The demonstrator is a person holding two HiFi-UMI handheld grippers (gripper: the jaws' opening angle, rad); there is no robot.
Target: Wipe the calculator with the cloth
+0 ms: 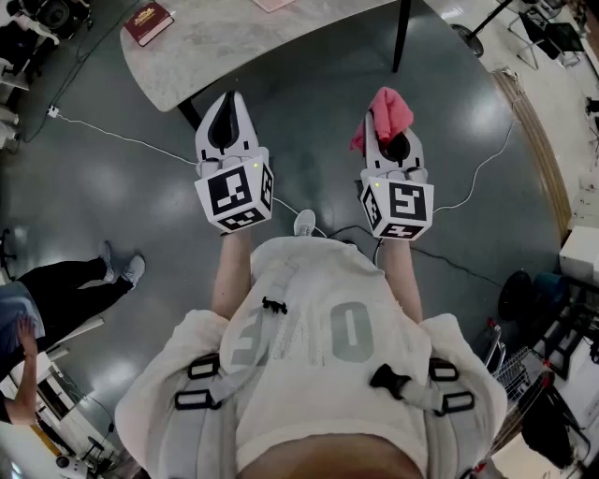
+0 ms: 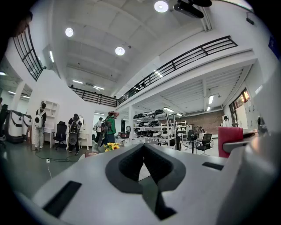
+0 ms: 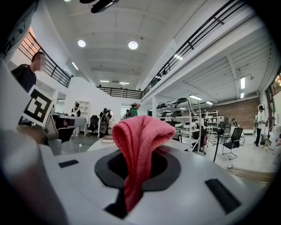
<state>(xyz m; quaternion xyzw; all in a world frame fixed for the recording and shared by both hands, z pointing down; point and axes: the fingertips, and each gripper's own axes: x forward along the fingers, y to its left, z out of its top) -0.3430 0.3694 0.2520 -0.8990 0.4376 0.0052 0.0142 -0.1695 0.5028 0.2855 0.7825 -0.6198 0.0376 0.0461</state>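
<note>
My right gripper [image 1: 382, 117] is shut on a pink cloth [image 1: 391, 110], which bunches up above its jaws. In the right gripper view the cloth [image 3: 139, 136] is pinched between the closed jaws and stands up in a folded hump. My left gripper [image 1: 230, 101] is held level beside it, shut with nothing in it; in the left gripper view its jaws [image 2: 143, 148] meet with nothing between them. Both grippers are held in front of the person's chest, above the floor and short of the table. No calculator shows in any view.
A pale marble-topped table [image 1: 243, 42] with a dark leg [image 1: 401, 37] stands ahead, and a red book [image 1: 148, 21] lies on its left end. A white cable [image 1: 122, 138] runs over the grey floor. A person [image 1: 56, 285] stands at the left. Shelves and chairs stand far off.
</note>
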